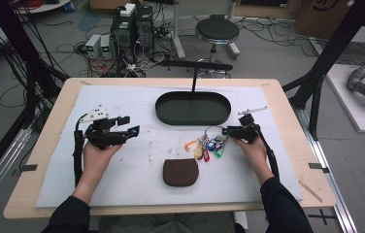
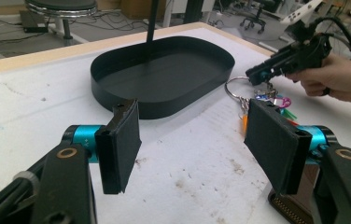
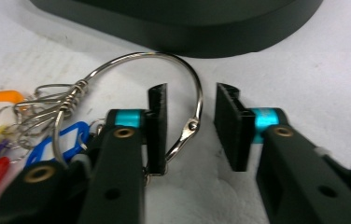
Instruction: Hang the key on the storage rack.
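Straddling the wire of the key ring (image 3: 164, 60), the right gripper (image 3: 191, 126) has narrowed jaws with pads not yet pressing; the ring's clasp stands between them. Ring and coloured tags (image 1: 208, 145) lie on the white mat (image 1: 122, 102) just before the black tray (image 1: 192, 108). Left gripper (image 2: 197, 144) stands wide and empty, farther off.

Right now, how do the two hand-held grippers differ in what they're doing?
The right hand-held gripper has its jaws narrowly apart around the metal key ring, not yet pinching it; the left hand-held gripper has its jaws wide with nothing between them. The right sits at the keys by the black tray; the left is over bare mat. Both point inward.
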